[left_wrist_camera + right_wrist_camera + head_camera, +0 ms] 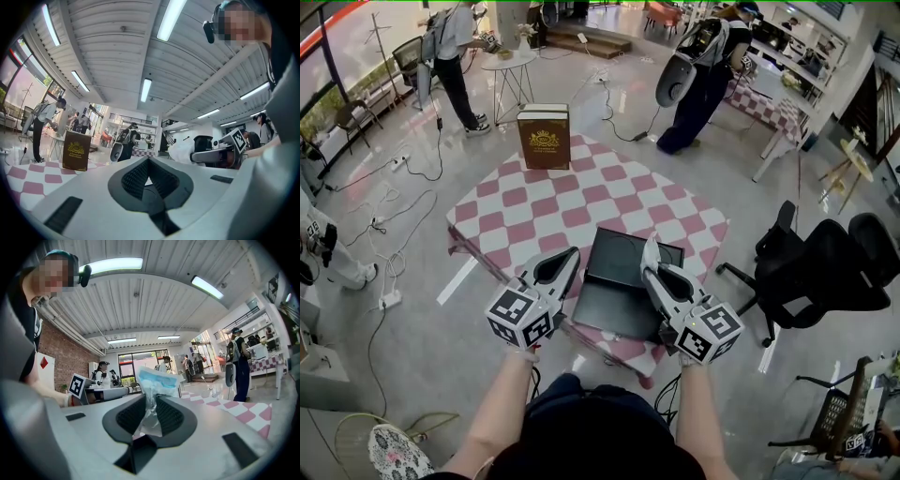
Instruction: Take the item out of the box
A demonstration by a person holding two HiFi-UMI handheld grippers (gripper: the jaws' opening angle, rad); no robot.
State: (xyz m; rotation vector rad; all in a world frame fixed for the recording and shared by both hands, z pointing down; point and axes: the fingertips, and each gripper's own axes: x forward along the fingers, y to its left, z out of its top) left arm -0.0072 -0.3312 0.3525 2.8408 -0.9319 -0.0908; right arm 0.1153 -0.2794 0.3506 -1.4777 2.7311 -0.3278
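A black box (634, 259) lies at the near edge of the checkered table (534, 216), with a second flat black part (609, 309) in front of it. My right gripper (651, 251) is raised over the box and is shut on a clear plastic packet (157, 380) with a light blue item inside. The packet stands up from between the pads (126, 416). My left gripper (565, 258) hovers at the box's left edge. Its jaws (149, 161) are together with nothing held.
A brown upright box (544, 136) stands at the table's far edge. A black office chair (820, 267) sits to the right. People stand beyond the table, and cables run over the floor at the left. A small round table (508, 64) is at the far left.
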